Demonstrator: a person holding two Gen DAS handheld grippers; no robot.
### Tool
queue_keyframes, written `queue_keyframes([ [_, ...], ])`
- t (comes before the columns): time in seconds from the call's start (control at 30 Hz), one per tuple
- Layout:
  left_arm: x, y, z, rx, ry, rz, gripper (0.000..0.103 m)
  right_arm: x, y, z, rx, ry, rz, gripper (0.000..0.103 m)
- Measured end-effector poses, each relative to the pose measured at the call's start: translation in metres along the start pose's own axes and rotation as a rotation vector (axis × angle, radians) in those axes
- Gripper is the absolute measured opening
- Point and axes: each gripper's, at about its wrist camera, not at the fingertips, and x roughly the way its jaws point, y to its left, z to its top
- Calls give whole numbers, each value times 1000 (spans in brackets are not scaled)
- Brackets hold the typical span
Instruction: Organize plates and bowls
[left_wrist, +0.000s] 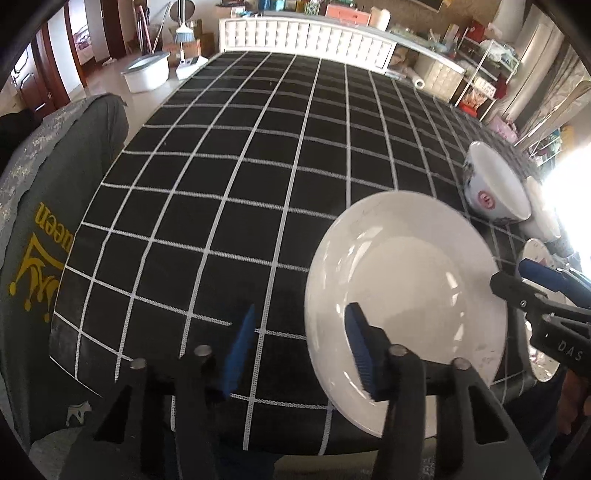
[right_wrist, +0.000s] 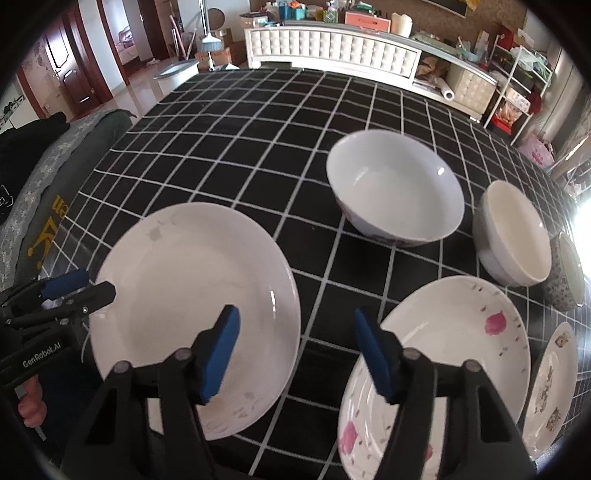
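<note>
The plain white plate (right_wrist: 192, 317) lies flat on the checked counter (right_wrist: 258, 155), and everything here is placed from it. The left hand-held gripper (left_wrist: 301, 354) straddles the plate's left rim: one blue pad hangs over the plate's inner well, the other over bare cloth just outside the rim, jaws apart and pressing on nothing. The right hand-held gripper (right_wrist: 295, 354) hangs at the plate's near right edge, one pad over the plate, the other over the pink-flowered plate (right_wrist: 443, 350) just to the right; it too is released, with nothing held. Both point steeply down.

The plate is round, so no long axis matters; only the rim line does. The left gripper looks better set for a pinch, as the rim already passes between its fingers, while the right spans the gap between two plates. Beyond the plain plate stand the large white bowl (right_wrist: 395, 188) and, further right, a smaller cream bowl (right_wrist: 515, 236); a patterned plate (right_wrist: 550, 384) lies furthest right.
</note>
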Motion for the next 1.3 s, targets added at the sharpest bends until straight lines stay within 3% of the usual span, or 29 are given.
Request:
queue_keyframes([
  [0.07, 4, 1, -1, -9, 17, 2, 30, 5, -1, -1, 6, 7, 3, 58],
  [0.27, 8, -2, 1, -15, 30, 3, 30, 14, -2, -2, 13, 31, 24, 39],
  [0.57, 10, -12, -2, 3, 50, -27, 15, 14, -3, -7, 35, 34, 43, 17],
  [1.3, 9, -17, -2, -3, 55, -60, 12, 9, -18, 0, 87, 0, 43, 12],
])
